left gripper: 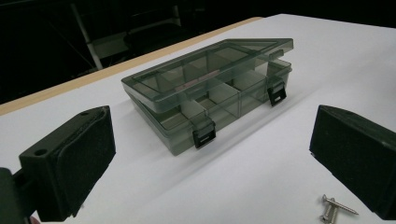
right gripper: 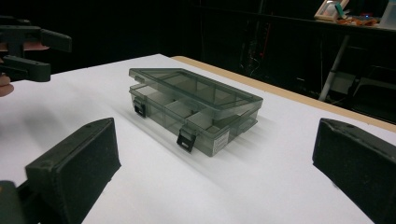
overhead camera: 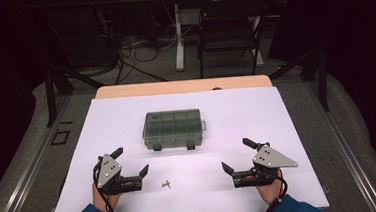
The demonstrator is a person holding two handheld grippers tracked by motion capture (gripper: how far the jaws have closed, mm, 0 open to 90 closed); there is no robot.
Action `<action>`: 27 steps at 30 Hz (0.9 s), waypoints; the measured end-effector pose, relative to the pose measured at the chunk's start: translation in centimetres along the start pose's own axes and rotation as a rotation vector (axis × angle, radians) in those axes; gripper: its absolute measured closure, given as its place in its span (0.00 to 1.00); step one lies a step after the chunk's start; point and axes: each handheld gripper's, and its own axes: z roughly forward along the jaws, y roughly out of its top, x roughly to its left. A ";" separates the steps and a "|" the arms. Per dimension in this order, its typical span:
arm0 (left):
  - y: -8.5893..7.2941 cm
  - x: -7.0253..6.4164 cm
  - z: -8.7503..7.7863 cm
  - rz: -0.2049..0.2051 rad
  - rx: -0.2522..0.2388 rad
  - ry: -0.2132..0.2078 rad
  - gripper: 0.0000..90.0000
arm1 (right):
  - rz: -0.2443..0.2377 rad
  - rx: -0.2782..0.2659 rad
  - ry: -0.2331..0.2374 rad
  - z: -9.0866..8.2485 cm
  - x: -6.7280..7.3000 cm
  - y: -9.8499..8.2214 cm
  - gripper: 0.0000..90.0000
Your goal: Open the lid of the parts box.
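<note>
Nothing looks started: the smoky translucent plastic compartment box (overhead camera: 173, 129) sits at the centre of the white table (overhead camera: 298, 128), lid resting unlatched, two small metal screws (overhead camera: 166, 184) lie low centre, and both the left gripper (overhead camera: 131, 163) and right gripper (overhead camera: 235, 156) gape empty

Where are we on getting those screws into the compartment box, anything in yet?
Little looks done. The box's lid sits slightly ajar with both front latches hanging loose, so unlatching seems complete. Nothing is in hand: the left claw and right claw are both open and empty, resting on the white table. The screws lie loose beside the left claw. Left, likely: raise the lid, pick them up, drop them in a compartment.
</note>
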 end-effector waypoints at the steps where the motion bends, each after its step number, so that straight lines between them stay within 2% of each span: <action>1: 0.1 0.2 0.2 -0.004 0.003 -0.003 0.00 | 0.000 0.003 0.001 0.0 0.0 0.0 0.00; 12: 0.6 0.7 1.4 -0.003 0.011 -0.017 0.00 | 0.011 0.001 -0.003 0.6 -0.4 0.1 0.00; 16: 0.8 0.8 1.7 0.009 0.014 -0.016 0.00 | 0.009 0.005 0.008 0.7 -0.3 0.2 0.00; 27: 1.0 1.3 3.1 0.006 0.023 -0.021 0.00 | 0.017 0.017 0.018 1.2 -0.6 0.1 0.00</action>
